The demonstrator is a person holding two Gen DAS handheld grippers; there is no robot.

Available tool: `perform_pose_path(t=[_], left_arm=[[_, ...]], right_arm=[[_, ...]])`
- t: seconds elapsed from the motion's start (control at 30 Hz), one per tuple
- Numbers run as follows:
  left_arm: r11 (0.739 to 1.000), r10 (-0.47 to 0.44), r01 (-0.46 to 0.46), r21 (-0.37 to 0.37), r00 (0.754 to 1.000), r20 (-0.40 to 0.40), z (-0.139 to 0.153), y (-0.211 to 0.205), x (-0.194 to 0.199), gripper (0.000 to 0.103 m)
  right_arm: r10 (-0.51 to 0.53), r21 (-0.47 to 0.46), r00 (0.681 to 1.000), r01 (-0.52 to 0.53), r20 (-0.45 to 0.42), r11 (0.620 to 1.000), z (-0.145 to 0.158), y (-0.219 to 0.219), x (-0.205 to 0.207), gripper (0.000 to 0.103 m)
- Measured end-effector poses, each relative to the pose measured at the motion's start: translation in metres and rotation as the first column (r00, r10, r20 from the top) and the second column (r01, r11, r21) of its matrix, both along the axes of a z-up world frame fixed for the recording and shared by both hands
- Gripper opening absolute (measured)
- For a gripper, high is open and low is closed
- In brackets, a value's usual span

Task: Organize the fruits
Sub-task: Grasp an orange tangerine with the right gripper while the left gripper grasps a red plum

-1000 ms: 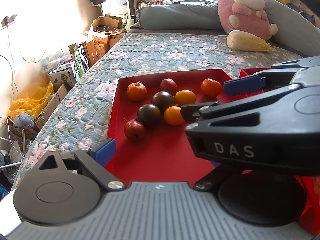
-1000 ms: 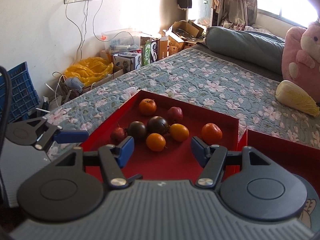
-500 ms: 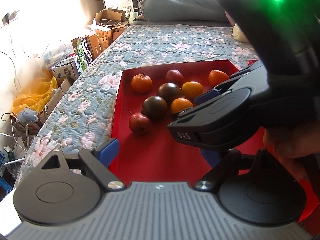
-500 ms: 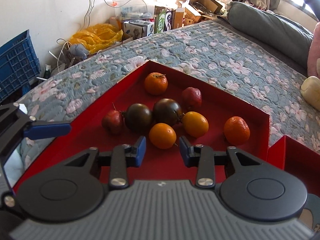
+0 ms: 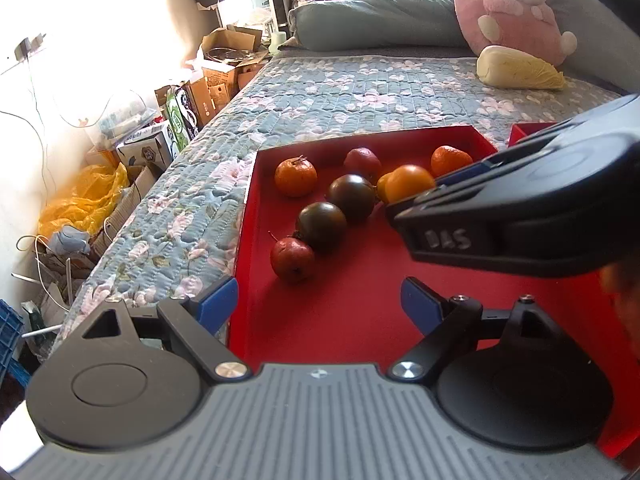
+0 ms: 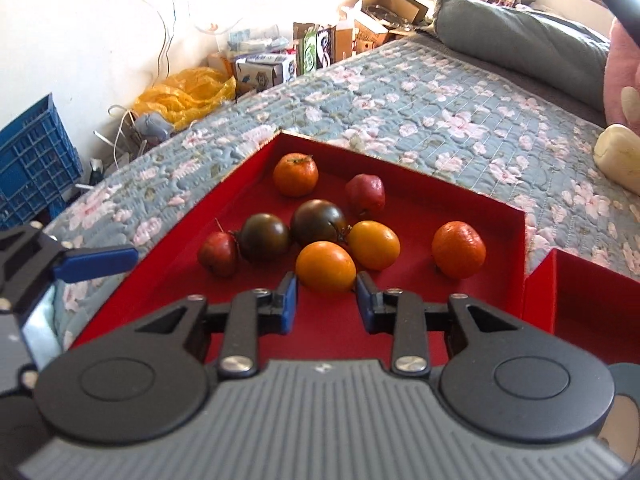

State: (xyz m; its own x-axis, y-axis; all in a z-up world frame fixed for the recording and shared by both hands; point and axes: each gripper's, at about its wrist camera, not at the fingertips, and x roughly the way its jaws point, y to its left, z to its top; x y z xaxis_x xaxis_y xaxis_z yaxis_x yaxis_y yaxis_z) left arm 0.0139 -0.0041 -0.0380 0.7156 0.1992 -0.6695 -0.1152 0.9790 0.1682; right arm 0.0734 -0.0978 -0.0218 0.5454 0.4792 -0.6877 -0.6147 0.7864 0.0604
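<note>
Closing in on the nearest orange fruit [image 6: 325,267], the right tool [image 6: 326,300] now has its blue pads [image 6: 289,298] against that fruit's two sides, where a second ago they stood wide and short of the pile. Its jaws have narrowed as far as the fruit allows, which reads as a grip taken but not yet lifted; the fruit sits low in the red tray [image 6: 404,200] on the bed [image 6: 440,112], touching a yellow fruit [image 6: 374,245] just behind it. The left tool [image 5: 316,300] hangs wide and empty over the tray's near edge, holding nothing. Seven fruits lie in the tray: two dark tomatoes [image 6: 318,222], two red fruits [image 6: 365,194], a tangerine [image 6: 296,174] at the back and another [image 6: 459,249] apart at the right. A second red tray [image 6: 592,300] waits beside the first, bare where it shows, and looks the likely place for the sorted fruit. Sorting appears barely begun, with this pick the first step in hand.
</note>
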Motion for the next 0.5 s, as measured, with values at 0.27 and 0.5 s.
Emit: perform_pose_path(t=[0.27,0.5], left_arm=[[0.999,0.027,-0.027,-0.019,0.999,-0.020,-0.007,0.011,0.023,0.075],[0.997,0.045,-0.047,-0.055,0.998,-0.048,-0.013,0.022,0.033,0.071]], right_arm=[[-0.045,0.152,0.998,0.037,0.047,0.988,0.042,-0.041,-0.037,0.035],[-0.056,0.205,0.997,0.045,0.048,0.978,0.052,-0.058,-0.055,0.035]])
